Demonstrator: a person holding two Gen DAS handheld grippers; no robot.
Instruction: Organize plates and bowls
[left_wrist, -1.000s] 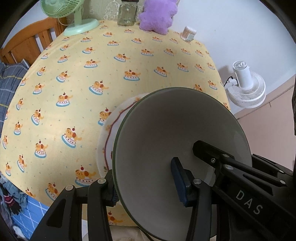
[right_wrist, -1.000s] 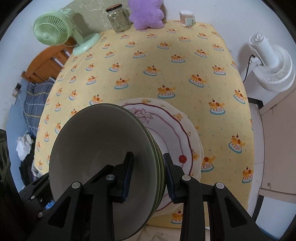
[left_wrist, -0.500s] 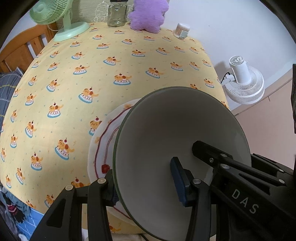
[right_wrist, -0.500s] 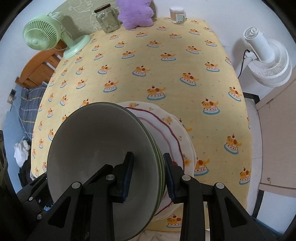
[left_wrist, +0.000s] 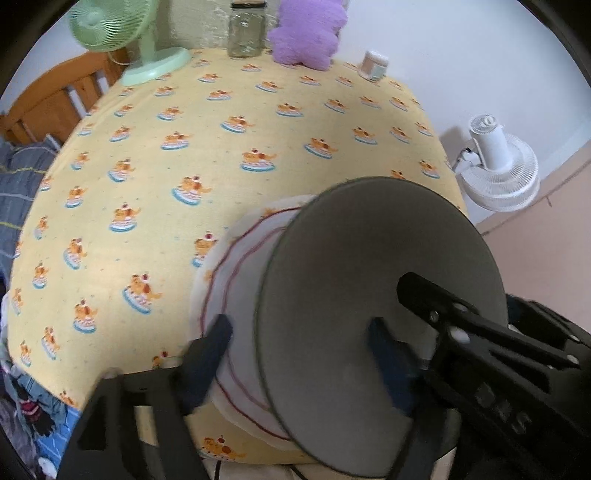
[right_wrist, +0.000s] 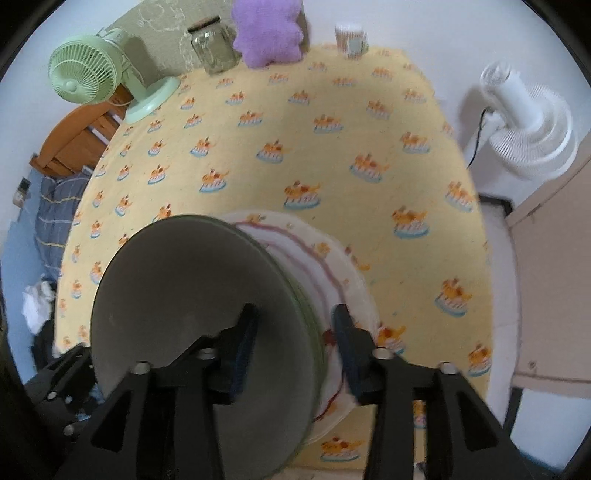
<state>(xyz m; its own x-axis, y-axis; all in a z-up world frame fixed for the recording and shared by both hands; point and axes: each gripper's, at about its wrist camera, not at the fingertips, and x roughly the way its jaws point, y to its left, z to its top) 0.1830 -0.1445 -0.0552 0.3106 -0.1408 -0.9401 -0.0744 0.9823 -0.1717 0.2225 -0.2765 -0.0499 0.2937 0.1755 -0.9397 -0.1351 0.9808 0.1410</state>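
A stack of grey bowls with green rims (left_wrist: 369, 277) (right_wrist: 192, 295) sits on white plates with a red line pattern (left_wrist: 236, 280) (right_wrist: 332, 273) at the near edge of the table. My left gripper (left_wrist: 299, 347) has its fingers spread wide, one on each side of the bowls' rim, open. My right gripper (right_wrist: 295, 332) straddles the opposite rim of the bowls with a gap on both sides, open. The view is blurred.
The table has a yellow cloth (left_wrist: 221, 147) (right_wrist: 295, 129). At its far edge stand a green fan (left_wrist: 122, 37) (right_wrist: 92, 70), a glass jar (left_wrist: 245, 29) (right_wrist: 214, 44), a purple plush toy (left_wrist: 306, 33) (right_wrist: 269, 33) and a small pot (left_wrist: 375, 66) (right_wrist: 351, 40). A white fan (left_wrist: 498, 162) (right_wrist: 524, 129) stands on the floor at right.
Both grippers have opened and let go of the bowls' rim. The bowls and plates now rest on the table; both cameras have drawn back a little.
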